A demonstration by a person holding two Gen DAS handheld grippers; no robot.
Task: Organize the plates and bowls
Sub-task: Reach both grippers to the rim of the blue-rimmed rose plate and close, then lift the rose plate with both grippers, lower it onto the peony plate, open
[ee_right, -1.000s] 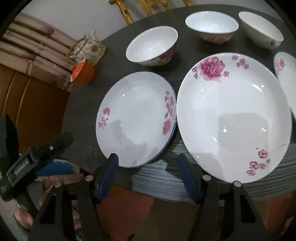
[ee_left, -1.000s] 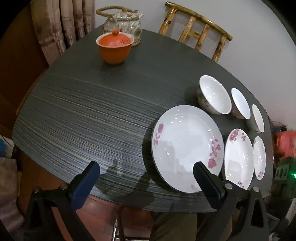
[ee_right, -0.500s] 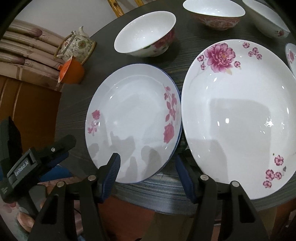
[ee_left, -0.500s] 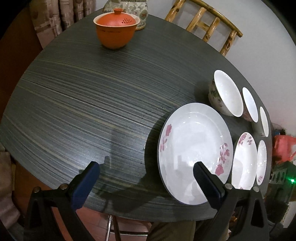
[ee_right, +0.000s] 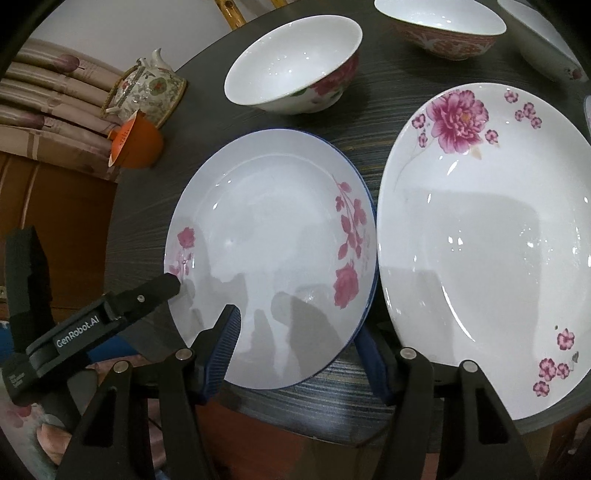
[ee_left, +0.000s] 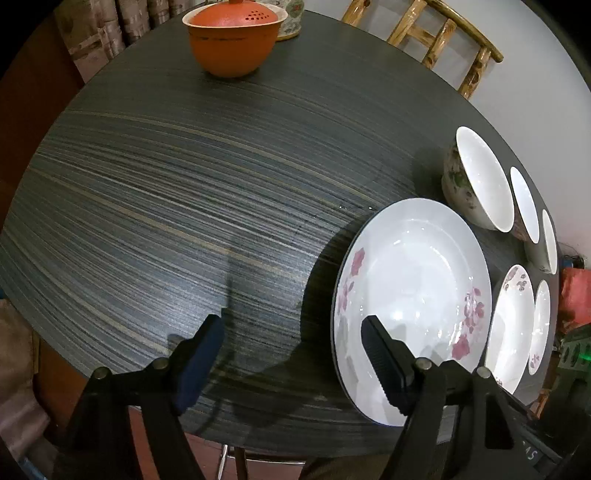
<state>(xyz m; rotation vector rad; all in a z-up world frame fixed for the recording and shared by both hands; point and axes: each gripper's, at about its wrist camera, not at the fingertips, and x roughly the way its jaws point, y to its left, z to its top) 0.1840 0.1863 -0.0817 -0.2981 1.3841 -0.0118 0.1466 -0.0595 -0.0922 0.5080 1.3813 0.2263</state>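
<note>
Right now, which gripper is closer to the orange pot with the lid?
Left. The left gripper sits at the table's near edge, facing the orange pot across bare tabletop. The right gripper straddles the blue-rimmed plate, further to the pot's side.

The table (ee_left: 184,177) is dark charcoal, streaked with fine grey and tan lines. At its near edge, the blue-rimmed plate (ee_right: 273,236) is white with deep pink roses on two sides of its rim. The larger plate (ee_right: 491,236) just beside it is white with a magenta peony, small purple blossoms and a thin grey stem. The nearest bowl (ee_right: 295,66) is white inside, with red flowers and green leaves outside; the next bowl (ee_right: 443,33) wears a dense red pattern. At the far edge, the lidded cup (ee_left: 232,33) is plain orange, and the teapot (ee_right: 147,88) is cream with multicoloured florals. The gripper pads (ee_right: 221,347) are dark blue on black frames.
</note>
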